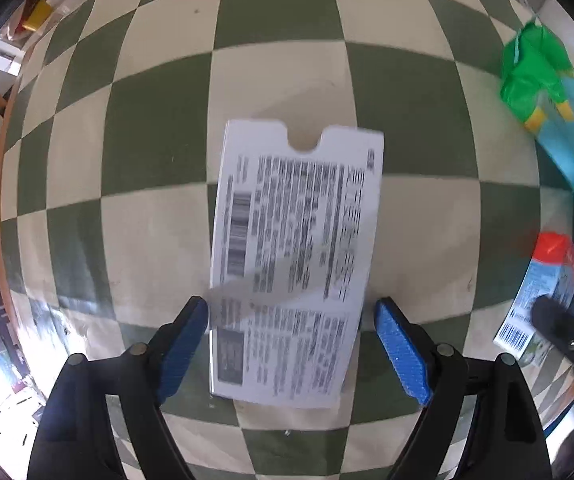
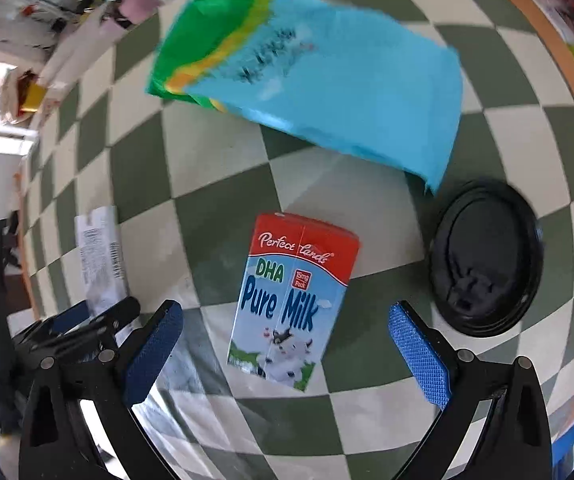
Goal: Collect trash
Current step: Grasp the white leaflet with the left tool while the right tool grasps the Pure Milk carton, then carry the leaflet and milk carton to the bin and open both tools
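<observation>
Hovering over a green-and-cream checkered worktop [image 1: 159, 128], the left gripper [image 1: 291, 340] holds its jaws wide around a white printed card [image 1: 295, 248] lying flat, while the right gripper [image 2: 287, 348] spreads equally wide around a Pure Milk carton [image 2: 291, 296], apparently untouched, beside a black lid [image 2: 487, 256] and blue bag [image 2: 327, 92].
</observation>
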A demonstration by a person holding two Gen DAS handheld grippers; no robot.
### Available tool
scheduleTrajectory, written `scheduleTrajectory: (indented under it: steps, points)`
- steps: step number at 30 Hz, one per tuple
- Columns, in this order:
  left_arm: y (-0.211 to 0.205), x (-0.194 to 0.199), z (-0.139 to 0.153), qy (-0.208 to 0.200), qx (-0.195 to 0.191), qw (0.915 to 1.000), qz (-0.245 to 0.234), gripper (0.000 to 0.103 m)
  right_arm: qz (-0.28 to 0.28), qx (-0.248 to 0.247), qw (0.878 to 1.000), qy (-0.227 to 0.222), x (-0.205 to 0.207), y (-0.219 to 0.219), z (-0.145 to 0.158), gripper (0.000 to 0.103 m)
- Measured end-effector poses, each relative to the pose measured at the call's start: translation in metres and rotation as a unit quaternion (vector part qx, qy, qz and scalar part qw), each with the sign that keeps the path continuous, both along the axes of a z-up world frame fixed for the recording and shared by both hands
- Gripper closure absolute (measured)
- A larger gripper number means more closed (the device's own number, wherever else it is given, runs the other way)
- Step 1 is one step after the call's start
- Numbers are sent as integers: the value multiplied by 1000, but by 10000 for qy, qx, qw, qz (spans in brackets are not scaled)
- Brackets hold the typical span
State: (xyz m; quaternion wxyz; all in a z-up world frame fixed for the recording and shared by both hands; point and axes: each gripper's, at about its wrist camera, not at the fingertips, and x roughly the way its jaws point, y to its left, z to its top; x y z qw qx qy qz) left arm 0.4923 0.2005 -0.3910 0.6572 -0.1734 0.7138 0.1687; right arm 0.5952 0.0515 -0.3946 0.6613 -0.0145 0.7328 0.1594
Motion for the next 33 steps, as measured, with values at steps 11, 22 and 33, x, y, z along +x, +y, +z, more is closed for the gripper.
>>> scheduleTrajectory:
  steps: [11,22,33]
  points:
    - [5,-33,18,-388,315,9982,327,32,145,-147,9986,-487,-15,20,-2,46]
    - [-33,-105,85,-1271,618,9896,260,32,364,272,9947,-918,-49,-14,26,46]
    - [-77,-233,142,-2177,424,9749,191,32,328,977,9836,-1477,-177,-74,101,46]
